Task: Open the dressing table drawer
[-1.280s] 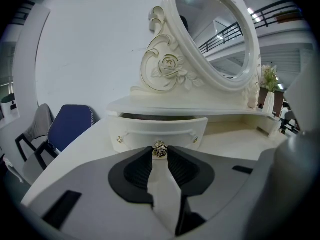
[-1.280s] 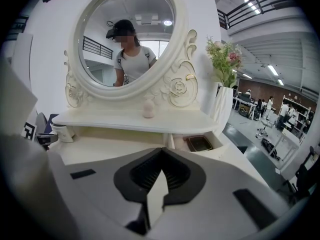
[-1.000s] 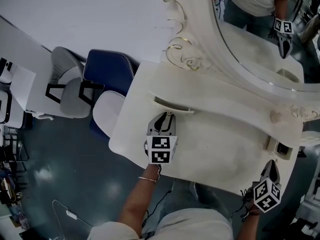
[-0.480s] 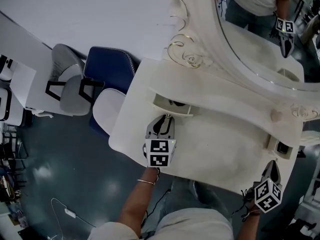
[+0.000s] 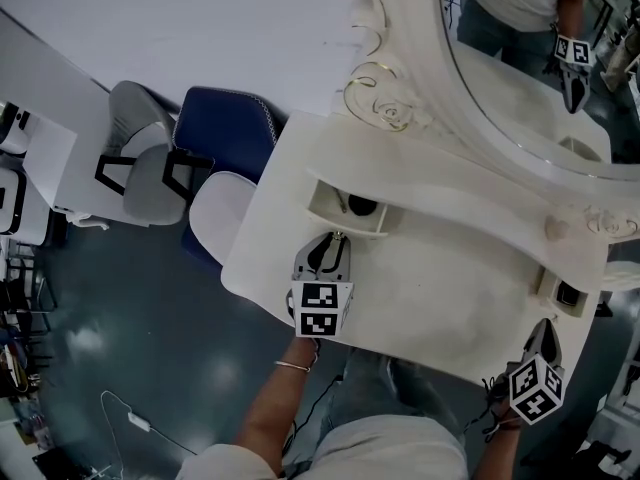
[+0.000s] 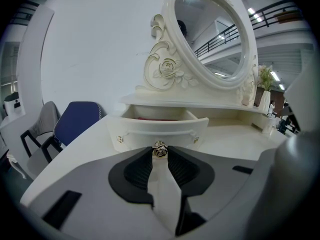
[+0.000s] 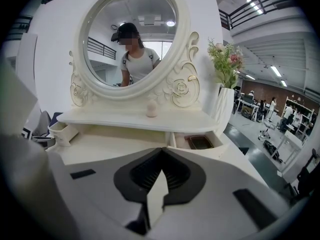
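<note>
The cream dressing table (image 5: pixel 450 298) has its left drawer (image 5: pixel 345 208) pulled partway out from under the shelf. A dark thing (image 5: pixel 362 206) shows inside it. My left gripper (image 5: pixel 337 238) is shut on the drawer's small gold knob (image 6: pixel 160 150), which sits pinched between the two pads at the curved drawer front (image 6: pixel 157 130). At the table's front right corner my right gripper (image 5: pixel 545 331) is shut with nothing in it. In the right gripper view it (image 7: pixel 161 153) points at the table's right drawer (image 7: pixel 197 141), which also stands open.
A big oval mirror (image 5: pixel 520 78) in a carved frame rises behind the shelf. A small cream ornament (image 5: pixel 553 230) stands on the shelf, and a vase of flowers (image 7: pixel 223 59) at the right end. A blue chair (image 5: pixel 215 138), a grey chair (image 5: pixel 140 173) and a white stool (image 5: pixel 215 218) stand left of the table.
The left drawer has slid further out, pulled by my left gripper on its knob, and its inside now shows. The right gripper has stayed put.
</note>
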`<state>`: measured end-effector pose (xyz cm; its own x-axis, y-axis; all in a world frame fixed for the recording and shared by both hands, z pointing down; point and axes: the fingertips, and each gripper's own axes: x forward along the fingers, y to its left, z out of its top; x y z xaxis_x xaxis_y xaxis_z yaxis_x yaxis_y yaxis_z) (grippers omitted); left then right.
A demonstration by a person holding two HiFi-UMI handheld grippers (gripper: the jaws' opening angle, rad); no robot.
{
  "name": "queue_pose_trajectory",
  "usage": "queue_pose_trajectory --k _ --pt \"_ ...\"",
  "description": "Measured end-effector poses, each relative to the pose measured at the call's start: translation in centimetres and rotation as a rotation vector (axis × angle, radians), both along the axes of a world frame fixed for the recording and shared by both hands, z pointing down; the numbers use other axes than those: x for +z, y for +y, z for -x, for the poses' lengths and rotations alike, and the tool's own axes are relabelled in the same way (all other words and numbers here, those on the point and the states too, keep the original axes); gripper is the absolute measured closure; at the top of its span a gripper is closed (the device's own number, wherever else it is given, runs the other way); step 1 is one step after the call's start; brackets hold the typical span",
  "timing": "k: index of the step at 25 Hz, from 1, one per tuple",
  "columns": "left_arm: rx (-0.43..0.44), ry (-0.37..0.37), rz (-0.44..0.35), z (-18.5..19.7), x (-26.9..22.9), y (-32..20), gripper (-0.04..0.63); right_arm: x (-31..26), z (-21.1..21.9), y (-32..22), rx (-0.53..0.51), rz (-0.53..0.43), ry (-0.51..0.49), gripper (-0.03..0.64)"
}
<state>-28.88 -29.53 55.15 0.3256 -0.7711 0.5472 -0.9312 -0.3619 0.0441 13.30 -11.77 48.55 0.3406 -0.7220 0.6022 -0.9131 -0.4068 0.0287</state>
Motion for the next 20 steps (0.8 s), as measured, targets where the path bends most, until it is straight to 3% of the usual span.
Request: queue_pose_trajectory --k 20 --pt "-0.053 0.036 -0.009 0.35 0.01 0.32 0.486 0.09 -0.67 0.91 -0.005 -0.012 -0.01 0.609"
